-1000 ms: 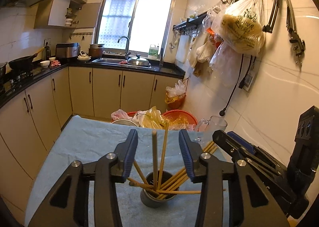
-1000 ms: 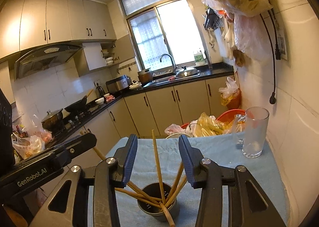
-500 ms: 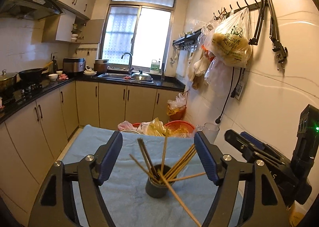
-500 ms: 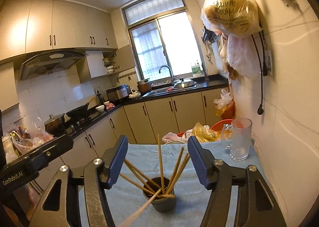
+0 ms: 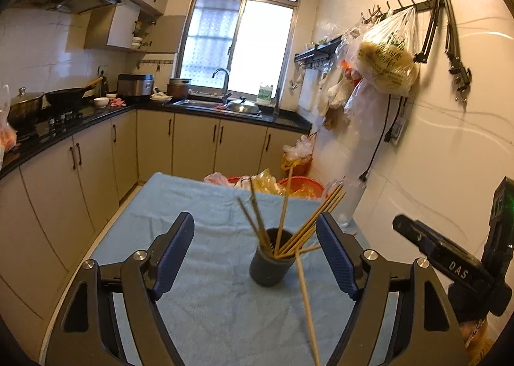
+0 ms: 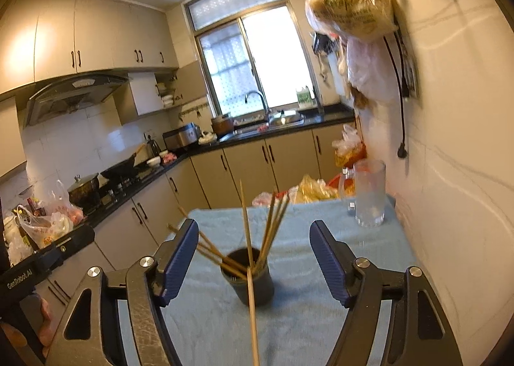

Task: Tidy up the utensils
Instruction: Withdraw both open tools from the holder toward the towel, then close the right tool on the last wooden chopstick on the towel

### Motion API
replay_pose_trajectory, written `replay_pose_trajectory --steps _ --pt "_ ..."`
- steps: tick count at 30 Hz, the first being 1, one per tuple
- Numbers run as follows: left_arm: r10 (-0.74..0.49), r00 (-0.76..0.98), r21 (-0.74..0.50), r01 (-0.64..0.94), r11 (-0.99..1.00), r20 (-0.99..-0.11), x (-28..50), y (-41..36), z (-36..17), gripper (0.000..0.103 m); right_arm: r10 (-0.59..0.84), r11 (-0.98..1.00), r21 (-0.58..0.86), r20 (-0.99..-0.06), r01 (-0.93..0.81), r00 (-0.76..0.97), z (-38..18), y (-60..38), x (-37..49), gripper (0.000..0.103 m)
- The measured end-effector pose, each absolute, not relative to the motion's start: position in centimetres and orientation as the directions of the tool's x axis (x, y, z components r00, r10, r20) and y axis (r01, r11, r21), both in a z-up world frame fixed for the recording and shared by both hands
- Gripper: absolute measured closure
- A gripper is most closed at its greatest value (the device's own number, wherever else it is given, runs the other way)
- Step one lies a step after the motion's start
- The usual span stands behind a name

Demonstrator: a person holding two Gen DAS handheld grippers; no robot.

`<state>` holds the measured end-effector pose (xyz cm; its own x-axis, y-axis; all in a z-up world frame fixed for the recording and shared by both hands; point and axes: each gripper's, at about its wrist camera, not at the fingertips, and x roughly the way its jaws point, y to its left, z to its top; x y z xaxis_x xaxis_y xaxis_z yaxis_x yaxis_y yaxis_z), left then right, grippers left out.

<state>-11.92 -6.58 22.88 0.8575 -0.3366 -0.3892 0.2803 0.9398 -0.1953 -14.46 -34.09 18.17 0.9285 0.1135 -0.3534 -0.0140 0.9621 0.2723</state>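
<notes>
Several chopsticks [image 5: 316, 215]: fanned out of a dark cup [image 5: 271, 264] standing on the blue cloth [image 5: 205, 205]
Loose chopstick [image 5: 306, 305]: slanted from the cup's rim toward the camera, crossing the space between the fingers
Left gripper [image 5: 255, 252]: jaws opening, apart, pads clear of the cup
Right gripper [image 6: 253, 256]: jaws opening, apart, nothing pressed
Glass mug [image 6: 369, 194]: upright on the cloth near the wall, well apart from the cup
Bags [image 5: 387, 60]: hung from wall hooks
</notes>
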Motion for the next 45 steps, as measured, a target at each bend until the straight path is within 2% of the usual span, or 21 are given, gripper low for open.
replay_pose_trajectory --steps 4,10,13,15,16,17,18,20,25,34,35,36,37,41,45 --pt "-0.283 0.859 -0.161 0.236 0.958 -0.427 -12.3 -6.4 20.6 0.025 0.142 0.957 0.291 -0.460 -0.002 0.876 14.4 -33.9 -14.0 0.025" --pt "-0.147 0.886 -0.046 0.141 0.989 -0.439 -13.6 -6.2 17.8 0.013 0.146 0.974 0.227 -0.616 -0.004 0.774 9.8 -33.2 -13.5 0.025" --pt "-0.141 0.875 -0.064 0.126 0.990 -0.464 -13.6 -6.1 16.6 0.013 0.133 0.984 0.177 -0.722 -0.005 0.679 6.8 -32.5 -11.6 0.024" --pt "-0.156 0.858 -0.085 0.131 0.988 -0.489 -13.4 -6.0 16.0 0.013 0.147 0.985 0.174 -0.757 -0.021 0.636 5.2 -31.5 -10.4 0.025" --pt "-0.158 0.854 -0.089 0.131 0.987 -0.496 -13.4 -5.9 15.8 0.013 0.158 0.984 0.175 -0.771 -0.033 0.617 4.2 -30.9 -9.6 0.030" --pt "-0.157 0.852 -0.089 0.130 0.988 -0.500 -13.5 -5.8 15.6 0.013 0.162 0.984 0.173 -0.777 -0.041 0.608 3.8 -30.6 -9.2 0.038" --pt "-0.153 0.853 -0.084 0.128 0.988 -0.499 -13.8 -5.7 15.4 0.013 0.169 0.984 0.170 -0.782 -0.055 0.600 3.3 -30.1 -8.7 0.042" --pt "-0.144 0.857 -0.071 0.125 0.990 -0.495 -13.9 -5.6 15.3 0.013 0.184 0.982 0.170 -0.776 -0.082 0.604 2.9 -29.2 -7.9 0.058" --pt "-0.144 0.855 -0.078 0.122 0.990 -0.498 -14.0 -5.3 15.0 0.013 0.179 0.983 0.169 -0.768 -0.075 0.615 2.5 -29.0 -6.3 0.062" --pt "-0.156 0.843 -0.087 0.129 0.988 -0.515 -13.4 -5.4 14.3 0.013 0.135 0.990 0.132 -0.765 -0.051 0.630 4.7 -28.9 -1.8 0.062" --pt "-0.153 0.839 -0.082 0.129 0.988 -0.522 -13.2 -5.5 14.1 0.013 0.134 0.990 0.133 -0.764 -0.049 0.631 4.9 -28.9 -1.6 0.064" --pt "-0.148 0.832 -0.074 0.129 0.989 -0.535 -12.9 -5.5 13.8 0.013 0.134 0.990 0.133 -0.763 -0.050 0.633 5.1 -28.9 -1.3 0.071" --pt "-0.145 0.824 -0.069 0.128 0.989 -0.547 -12.6 -5.5 13.5 0.013 0.145 0.989 0.138 -0.767 -0.060 0.625 5.1 -28.8 -1.3 0.092" --pt "-0.143 0.790 -0.079 0.120 0.990 -0.597 -11.6 -5.2 11.9 0.013 0.154 0.987 0.146 -0.779 -0.062 0.608 5.0 -28.8 -2.7 0.095" --pt "-0.144 0.784 -0.083 0.118 0.990 -0.604 -11.4 -5.3 11.1 0.013 0.123 0.991 0.131 -0.800 -0.029 0.587 4.3 -30.2 -4.8 0.095"
